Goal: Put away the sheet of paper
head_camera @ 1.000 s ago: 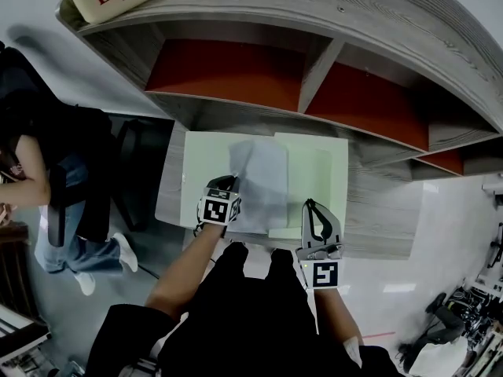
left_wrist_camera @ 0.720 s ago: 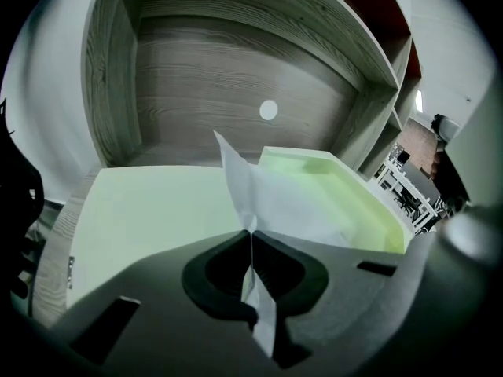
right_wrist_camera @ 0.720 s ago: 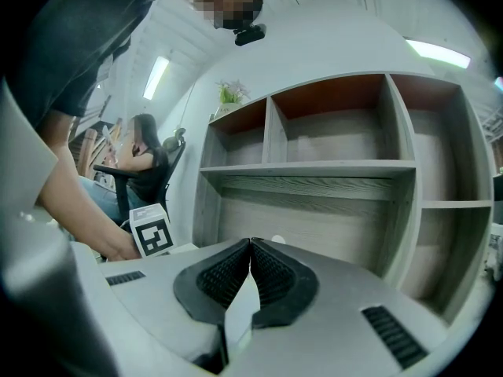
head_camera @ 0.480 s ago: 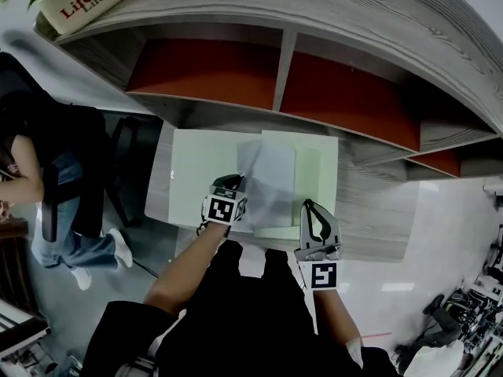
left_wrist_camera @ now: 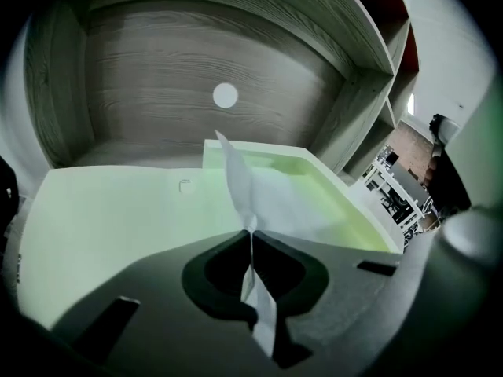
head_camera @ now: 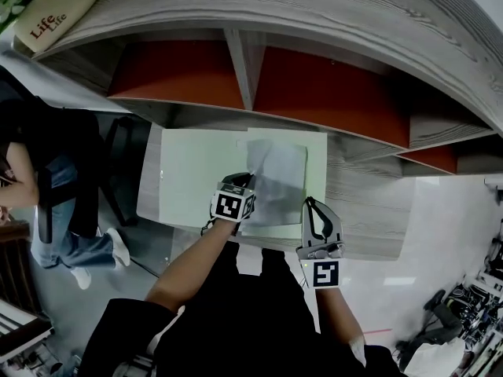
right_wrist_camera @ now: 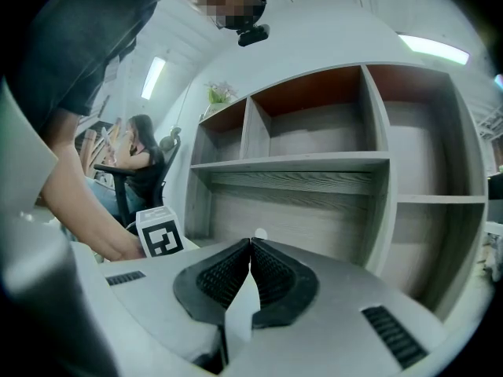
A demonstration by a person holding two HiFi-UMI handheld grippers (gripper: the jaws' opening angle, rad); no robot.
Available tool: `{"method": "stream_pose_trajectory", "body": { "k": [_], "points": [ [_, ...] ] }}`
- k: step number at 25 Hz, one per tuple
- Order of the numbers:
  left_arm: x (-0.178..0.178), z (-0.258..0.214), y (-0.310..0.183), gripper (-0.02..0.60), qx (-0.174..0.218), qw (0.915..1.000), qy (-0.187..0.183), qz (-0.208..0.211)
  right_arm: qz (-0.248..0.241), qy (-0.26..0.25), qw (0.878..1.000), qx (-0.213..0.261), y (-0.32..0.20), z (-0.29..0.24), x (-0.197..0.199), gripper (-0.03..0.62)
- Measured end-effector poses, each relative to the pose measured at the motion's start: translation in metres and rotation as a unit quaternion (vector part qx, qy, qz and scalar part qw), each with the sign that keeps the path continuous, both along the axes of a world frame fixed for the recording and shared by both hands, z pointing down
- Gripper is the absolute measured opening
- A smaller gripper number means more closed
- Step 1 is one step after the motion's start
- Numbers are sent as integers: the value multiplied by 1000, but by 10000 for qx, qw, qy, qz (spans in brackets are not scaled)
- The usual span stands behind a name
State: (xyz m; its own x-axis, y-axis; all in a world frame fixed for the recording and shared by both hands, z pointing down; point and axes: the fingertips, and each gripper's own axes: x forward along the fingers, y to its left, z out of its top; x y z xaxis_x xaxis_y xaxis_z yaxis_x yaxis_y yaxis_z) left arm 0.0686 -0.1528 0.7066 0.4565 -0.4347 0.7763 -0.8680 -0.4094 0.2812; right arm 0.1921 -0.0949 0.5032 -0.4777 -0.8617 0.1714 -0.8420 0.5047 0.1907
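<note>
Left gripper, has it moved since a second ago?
Yes. The left gripper, jaws shut on the sheet of paper, has shifted right, from well left of the shelf divider to almost beneath it.

We get bright, even overhead light; soft shadow under the shelf [head_camera: 330, 22]. Gripper views warp w/ black corners. In the right one, a ceiling strip [right_wrist_camera: 431, 48] glares upper right; foreground's blurry.

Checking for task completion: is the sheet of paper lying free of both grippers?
No: the left gripper is shut on the sheet of paper, which stands up between its jaws in the left gripper view.
</note>
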Motion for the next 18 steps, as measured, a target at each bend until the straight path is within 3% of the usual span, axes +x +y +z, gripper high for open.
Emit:
{"method": "stream_pose_trajectory", "body": {
  "k": [2, 5, 12, 14, 17, 18],
  "points": [
    [8, -2, -3, 12, -59, 9999, 81, -11, 141, -25, 9990, -413, 3, 12, 9, 23],
    [22, -4, -4, 12, -145, 9997, 167, 45, 91, -40, 9999, -136, -1, 3, 16, 23],
    [38, 2, -4, 25, -248, 9993, 205, 181, 137, 27, 9995, -291, 0, 8, 29, 23],
    [39, 2, -5, 79, -248, 9993, 207, 206, 149, 67, 9991, -401, 2, 11, 31, 23],
    [33, 1, -5, 196, -178, 9996, 145, 154, -46, -28, 9996, 274, -4, -10, 23, 23],
    [29, 0, -6, 222, -117, 9998, 99, 119, -38, -36, 9997, 245, -3, -9, 22, 23]
  ]
}}
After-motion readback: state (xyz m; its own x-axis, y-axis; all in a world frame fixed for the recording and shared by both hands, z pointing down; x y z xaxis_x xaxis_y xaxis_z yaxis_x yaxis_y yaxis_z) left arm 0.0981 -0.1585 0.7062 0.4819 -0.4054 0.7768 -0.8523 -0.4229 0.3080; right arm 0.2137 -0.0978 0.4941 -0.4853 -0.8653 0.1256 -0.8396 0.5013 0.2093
